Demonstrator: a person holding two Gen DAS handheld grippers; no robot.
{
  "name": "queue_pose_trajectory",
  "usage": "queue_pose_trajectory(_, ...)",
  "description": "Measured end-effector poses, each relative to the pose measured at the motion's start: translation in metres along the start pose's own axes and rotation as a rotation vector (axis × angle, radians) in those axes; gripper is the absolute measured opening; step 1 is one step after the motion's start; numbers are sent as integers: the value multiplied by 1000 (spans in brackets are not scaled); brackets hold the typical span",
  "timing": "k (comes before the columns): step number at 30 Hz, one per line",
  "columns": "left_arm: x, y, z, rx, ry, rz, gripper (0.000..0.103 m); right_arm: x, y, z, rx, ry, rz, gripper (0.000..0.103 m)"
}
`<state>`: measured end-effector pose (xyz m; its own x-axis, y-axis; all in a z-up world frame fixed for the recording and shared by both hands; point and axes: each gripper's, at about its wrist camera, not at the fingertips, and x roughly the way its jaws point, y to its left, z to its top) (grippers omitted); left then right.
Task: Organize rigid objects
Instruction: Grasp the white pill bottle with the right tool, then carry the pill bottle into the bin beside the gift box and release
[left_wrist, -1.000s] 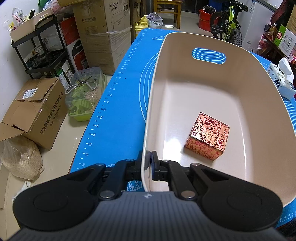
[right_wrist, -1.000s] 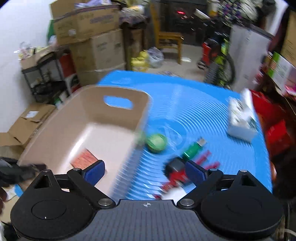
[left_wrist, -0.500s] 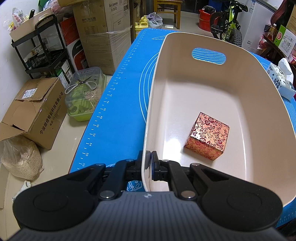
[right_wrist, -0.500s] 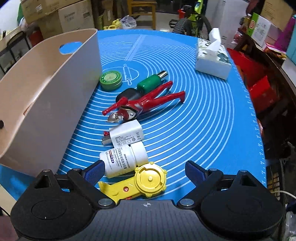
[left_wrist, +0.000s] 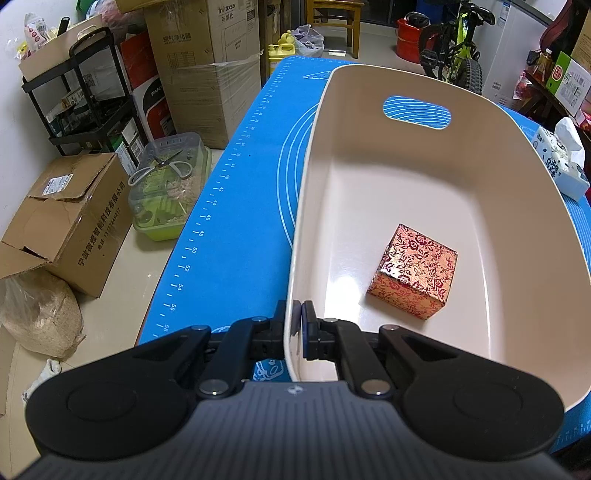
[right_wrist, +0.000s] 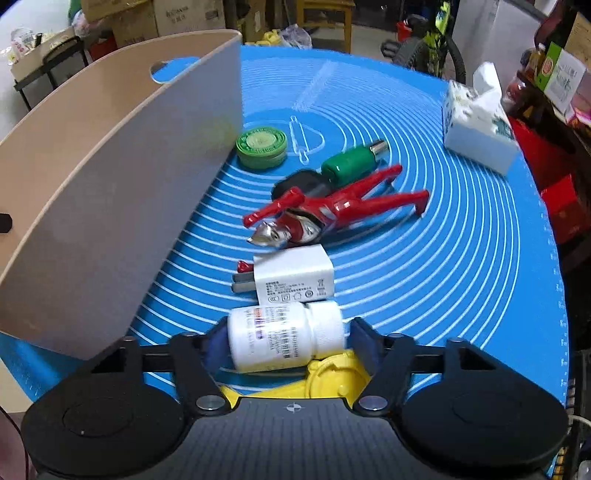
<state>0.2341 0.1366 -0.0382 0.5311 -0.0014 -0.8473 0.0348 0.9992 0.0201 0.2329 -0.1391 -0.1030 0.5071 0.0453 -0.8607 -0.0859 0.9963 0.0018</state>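
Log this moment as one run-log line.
left gripper: shut on beige plastic bin rim | right gripper: closing around white pill bottle lying on blue mat | bin contents: floral patterned box

Indoor lighting is even and fairly bright on the blue mat (right_wrist: 461, 258); a soft glare patch lies on the bin floor (left_wrist: 343, 273). Both views bow strongly at the edges; right view slightly motion-blurred; background clutter dim.

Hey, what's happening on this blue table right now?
A person with a gripper in each hand is sorting small items into a beige bin. The left gripper is clamped on the bin's rim; a patterned box is already inside. The right gripper is closing around a white pill bottle lying on the mat.
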Motion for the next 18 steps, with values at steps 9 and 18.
queue_pose_trajectory(9,0,0,0,2,0,-1,9,-35,3,12,7,-99,-33,64)
queue_pose_trajectory(18,0,0,-1,1,1,-2,9,-89,25,63,2,-277,5,64)
